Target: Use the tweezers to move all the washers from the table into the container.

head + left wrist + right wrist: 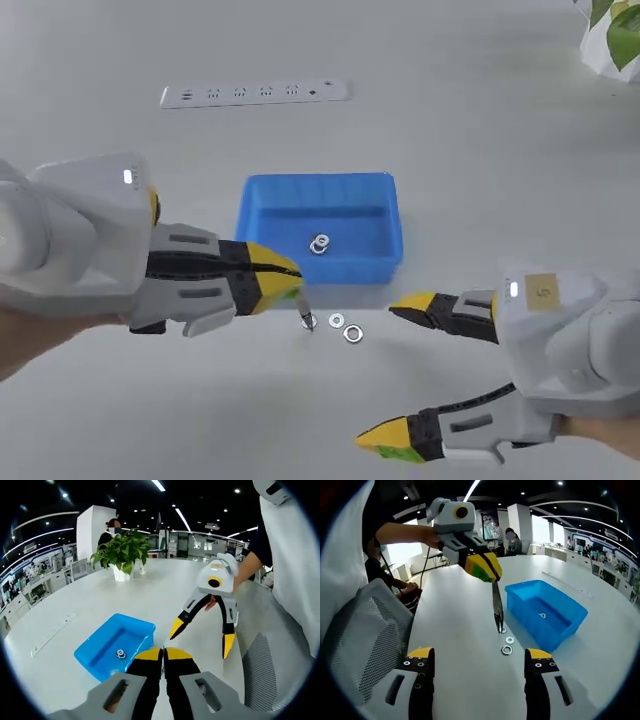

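Washers (336, 320): three small silver rings on white table (480, 150), just in front of blue container (262, 215). More lie inside; count unclear. Tweezers (497, 607): slim metal, tips at leftmost washer, contact not confirmable. Left gripper (295, 278) clamped on tweezers, grip pt hidden. Right gripper (380, 372): jaws wide apart.

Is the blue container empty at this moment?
No, a washer lies on the floor of the blue container.

label: tan sticker (545, 292) on right gripper (378, 373) | reads: perhaps "5", blurred | other text: none legible
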{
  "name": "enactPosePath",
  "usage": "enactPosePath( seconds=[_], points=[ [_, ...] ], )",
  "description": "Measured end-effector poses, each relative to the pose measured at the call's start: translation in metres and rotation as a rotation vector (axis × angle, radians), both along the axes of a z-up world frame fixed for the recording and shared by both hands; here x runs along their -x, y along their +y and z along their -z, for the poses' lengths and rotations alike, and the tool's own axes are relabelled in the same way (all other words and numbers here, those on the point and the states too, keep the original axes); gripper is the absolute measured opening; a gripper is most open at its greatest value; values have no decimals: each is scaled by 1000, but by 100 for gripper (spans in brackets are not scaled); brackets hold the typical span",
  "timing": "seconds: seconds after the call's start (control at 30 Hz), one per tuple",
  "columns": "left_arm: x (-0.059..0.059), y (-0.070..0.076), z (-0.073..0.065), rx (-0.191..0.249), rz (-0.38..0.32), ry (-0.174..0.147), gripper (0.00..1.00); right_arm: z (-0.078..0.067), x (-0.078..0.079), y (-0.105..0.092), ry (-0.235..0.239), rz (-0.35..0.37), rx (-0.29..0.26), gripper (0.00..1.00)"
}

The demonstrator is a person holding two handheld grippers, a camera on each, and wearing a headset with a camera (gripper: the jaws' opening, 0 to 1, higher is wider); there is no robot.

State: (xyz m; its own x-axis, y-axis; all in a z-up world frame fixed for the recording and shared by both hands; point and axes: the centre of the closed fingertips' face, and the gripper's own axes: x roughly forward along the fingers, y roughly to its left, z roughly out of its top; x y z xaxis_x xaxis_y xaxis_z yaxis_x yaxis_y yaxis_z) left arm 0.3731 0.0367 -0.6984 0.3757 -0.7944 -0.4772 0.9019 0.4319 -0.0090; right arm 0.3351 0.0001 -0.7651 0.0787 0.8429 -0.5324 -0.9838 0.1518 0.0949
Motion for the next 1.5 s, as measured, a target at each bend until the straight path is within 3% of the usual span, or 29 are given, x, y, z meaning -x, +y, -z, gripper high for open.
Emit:
enactPosePath(
  seconds=[0.2,0.43,0.67,1.0,1.2,1.27,1.5],
  points=[
    [-1,-2,1,-4,12,18,5,-2,-10,24,-8,-54,-11,69],
    [-3,-3,3,-9,21,31,5,5,-20,45,-19,-149,16,58],
    [-2,-7,5,-10,35,41,5,9,-29,57,24,-185,19,44],
    [1,-6,10,-23,50,48,6,9,-29,64,26,-249,17,18],
    [3,-10,11,-28,58,47,6,12,-33,62,-15,-263,42,13],
    [3,-11,11,-29,57,45,6,12,-32,62,-60,-282,50,12],
    [1,-13,11,-8,13,40,7,12,-34,61,-73,-260,40,11]
  ],
)
